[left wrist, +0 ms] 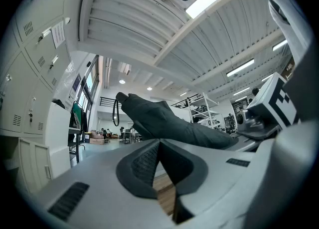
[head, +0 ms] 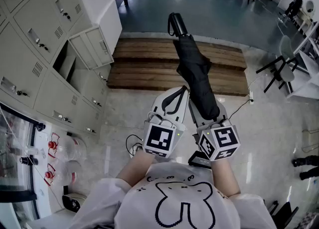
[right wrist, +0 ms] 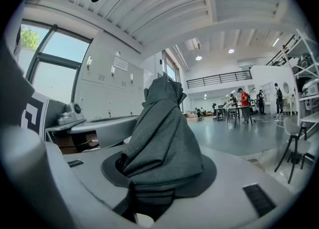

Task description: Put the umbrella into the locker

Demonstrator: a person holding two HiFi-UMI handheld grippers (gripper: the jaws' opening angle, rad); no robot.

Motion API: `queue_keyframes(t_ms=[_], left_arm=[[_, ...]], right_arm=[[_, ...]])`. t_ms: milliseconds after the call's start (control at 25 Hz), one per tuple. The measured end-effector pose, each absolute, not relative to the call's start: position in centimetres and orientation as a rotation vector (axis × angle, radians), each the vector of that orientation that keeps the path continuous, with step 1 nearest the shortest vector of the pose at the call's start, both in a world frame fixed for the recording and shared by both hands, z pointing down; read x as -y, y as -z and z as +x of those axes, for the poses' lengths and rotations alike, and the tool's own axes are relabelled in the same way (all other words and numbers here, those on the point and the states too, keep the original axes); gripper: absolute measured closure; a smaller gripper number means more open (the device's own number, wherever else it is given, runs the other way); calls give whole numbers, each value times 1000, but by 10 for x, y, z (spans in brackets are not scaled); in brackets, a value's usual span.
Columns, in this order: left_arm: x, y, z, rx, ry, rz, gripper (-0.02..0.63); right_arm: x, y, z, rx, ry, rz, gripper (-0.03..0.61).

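You've no legible txt in view. The notice (left wrist: 58, 34) on a locker (left wrist: 30, 73) is too small to read; marker cubes (head: 161, 139) show only b/w squares, no chars.

A: Anything between you and the lockers (head: 30, 48)?
B: Bare floor (head: 124, 118) on my left. One compartment (head: 67, 67) gapes open; its door (head: 92, 47) juts out beside the wooden steps (head: 149, 63) ahead.
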State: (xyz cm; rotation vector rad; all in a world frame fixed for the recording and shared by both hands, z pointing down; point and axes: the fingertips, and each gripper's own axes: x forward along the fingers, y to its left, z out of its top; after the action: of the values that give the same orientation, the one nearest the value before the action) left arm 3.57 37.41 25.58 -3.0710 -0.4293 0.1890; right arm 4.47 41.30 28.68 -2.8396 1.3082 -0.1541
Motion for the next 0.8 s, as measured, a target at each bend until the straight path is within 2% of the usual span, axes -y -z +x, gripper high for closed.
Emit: queue_keyframes(t_ms=[400, 800], left_arm=[[-365, -251, 30, 386, -201, -3069, 600], [-278, -250, 14, 242, -181, -3089, 600]], right_arm=[[-403, -289, 36, -1370, 158, -2806, 393], [-330, -289, 27, -1447, 190, -2733, 393]])
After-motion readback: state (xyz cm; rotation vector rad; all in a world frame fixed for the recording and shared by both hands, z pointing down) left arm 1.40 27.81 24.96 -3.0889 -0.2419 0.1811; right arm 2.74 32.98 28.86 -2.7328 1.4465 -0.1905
